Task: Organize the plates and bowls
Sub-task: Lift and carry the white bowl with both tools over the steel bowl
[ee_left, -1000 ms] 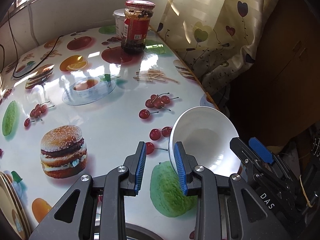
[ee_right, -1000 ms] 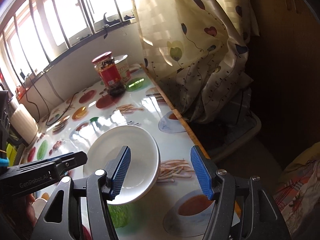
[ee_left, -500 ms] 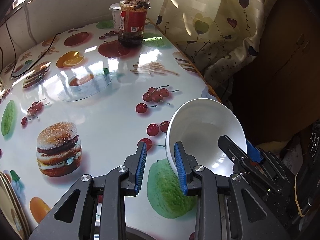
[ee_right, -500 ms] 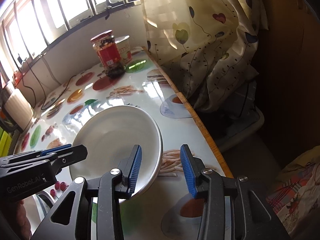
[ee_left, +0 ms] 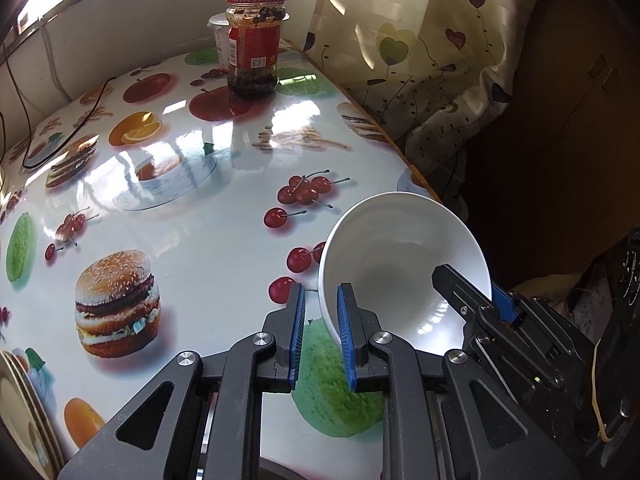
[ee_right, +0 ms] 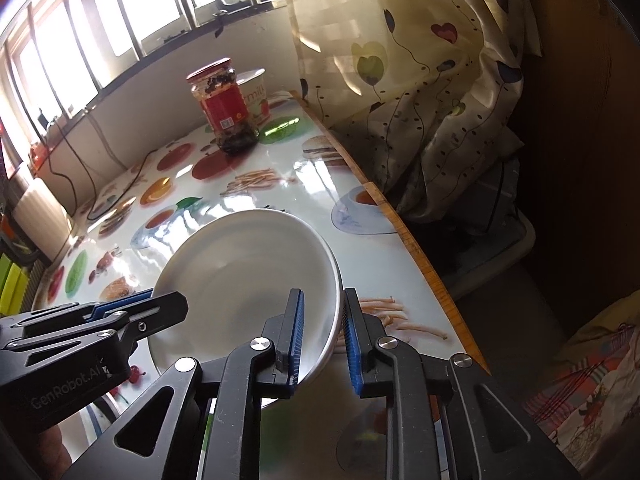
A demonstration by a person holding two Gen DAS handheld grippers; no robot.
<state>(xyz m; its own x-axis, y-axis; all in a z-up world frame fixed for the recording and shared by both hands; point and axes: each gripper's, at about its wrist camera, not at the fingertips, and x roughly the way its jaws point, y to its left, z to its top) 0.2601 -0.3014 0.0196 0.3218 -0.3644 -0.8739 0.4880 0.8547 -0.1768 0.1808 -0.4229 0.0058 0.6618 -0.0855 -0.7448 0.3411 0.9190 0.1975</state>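
A white bowl (ee_left: 400, 264) hangs tilted over the fruit-print table (ee_left: 180, 248), its opening turned toward me. My left gripper (ee_left: 322, 336) straddles the bowl's left rim, blue pads on either side, and its jaws are closing on the wall. My right gripper (ee_right: 324, 340) straddles the opposite rim of the bowl (ee_right: 244, 276), one pad inside and one outside, and its jaws are closing on it too. Each gripper shows in the other's view: the right gripper (ee_left: 488, 300) and the left gripper (ee_right: 132, 308), both at the rim.
A red-labelled jar (ee_left: 253, 40) and a white tub (ee_left: 218, 34) stand at the far end. Stacked plates (ee_left: 20, 404) sit at the lower left. A black cable (ee_left: 64, 136) lies along the far left. The table's wooden edge (ee_right: 420, 256) runs beside a patterned curtain (ee_right: 420, 80).
The right gripper's jaws have narrowed from wide open to close around the bowl's rim. The left gripper's jaws have also narrowed on the opposite rim. The bowl stays tilted.
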